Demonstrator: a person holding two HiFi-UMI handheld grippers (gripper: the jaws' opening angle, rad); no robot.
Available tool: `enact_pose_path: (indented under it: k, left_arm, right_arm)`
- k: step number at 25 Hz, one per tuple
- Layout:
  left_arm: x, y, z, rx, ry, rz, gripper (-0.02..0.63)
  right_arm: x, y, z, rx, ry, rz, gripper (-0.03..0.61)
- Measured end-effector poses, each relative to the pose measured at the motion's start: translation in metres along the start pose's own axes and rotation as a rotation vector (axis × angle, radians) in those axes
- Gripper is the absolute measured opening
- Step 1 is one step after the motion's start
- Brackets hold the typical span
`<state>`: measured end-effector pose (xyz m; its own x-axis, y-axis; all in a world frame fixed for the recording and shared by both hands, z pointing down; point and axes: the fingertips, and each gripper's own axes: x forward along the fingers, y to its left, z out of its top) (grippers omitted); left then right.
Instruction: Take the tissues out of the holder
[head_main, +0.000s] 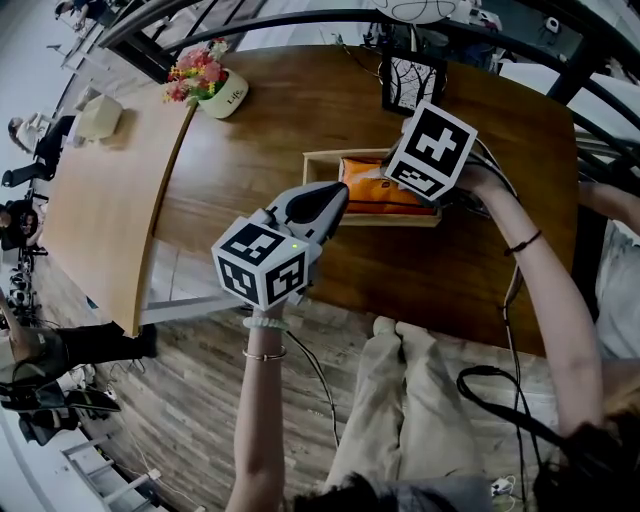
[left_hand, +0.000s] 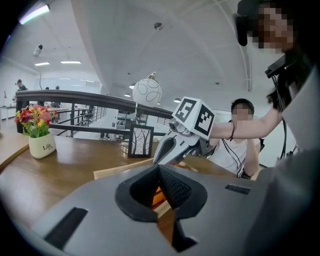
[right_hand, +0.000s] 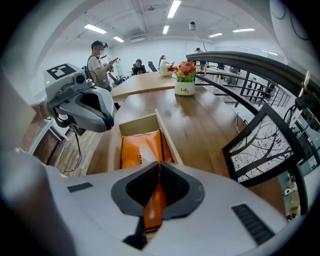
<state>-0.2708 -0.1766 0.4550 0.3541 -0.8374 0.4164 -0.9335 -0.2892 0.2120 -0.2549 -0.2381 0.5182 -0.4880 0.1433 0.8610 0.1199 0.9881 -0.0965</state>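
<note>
An orange tissue pack (head_main: 372, 190) lies in an open wooden holder (head_main: 322, 156) on the brown table. In the right gripper view my right gripper (right_hand: 159, 166) is shut on the near edge of the tissue pack (right_hand: 139, 149), with orange wrapper pinched between the pads. The rest of the pack lies in the holder (right_hand: 168, 133). In the head view that gripper's marker cube (head_main: 432, 150) hides its jaws. My left gripper (head_main: 340, 196) hovers at the holder's left end, tip over the pack, shut with nothing held. In the left gripper view my left gripper (left_hand: 159, 168) points at the right one.
A white pot of flowers (head_main: 218, 88) stands at the table's far left. A black picture frame (head_main: 411, 80) stands just beyond the holder, close to my right gripper. The person's legs (head_main: 400, 400) are at the table's near edge. A dark railing (right_hand: 260, 75) runs behind.
</note>
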Motion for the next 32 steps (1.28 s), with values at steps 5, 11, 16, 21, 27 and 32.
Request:
enact_pose_path:
  k: [5,11,16,21,27,32]
  left_arm:
    - [-0.007,0.002,-0.007,-0.018,0.0,0.01,0.008]
    - [-0.013,-0.001,-0.002,-0.016,-0.019,0.017,0.008]
    - [-0.021,-0.007,0.009,-0.002,-0.05,0.017,0.008]
    - [-0.035,-0.012,0.026,0.018,-0.089,0.02,0.008]
    - [-0.05,-0.022,0.047,0.058,-0.127,0.014,0.008]
    - [-0.063,-0.034,0.065,0.093,-0.161,-0.003,0.008]
  right_arm:
    - [-0.002,-0.001,0.002,-0.004,-0.044,-0.037,0.015]
    - [-0.015,0.004,0.007,-0.007,-0.112,-0.066,0.014]
    - [-0.033,0.01,0.021,-0.01,-0.179,-0.098,0.014]
    - [-0.06,0.02,0.036,-0.025,-0.232,-0.13,0.014]
    - [-0.096,0.029,0.049,-0.04,-0.286,-0.186,0.014]
    - [-0.121,0.04,0.053,-0.057,-0.301,-0.222,0.014]
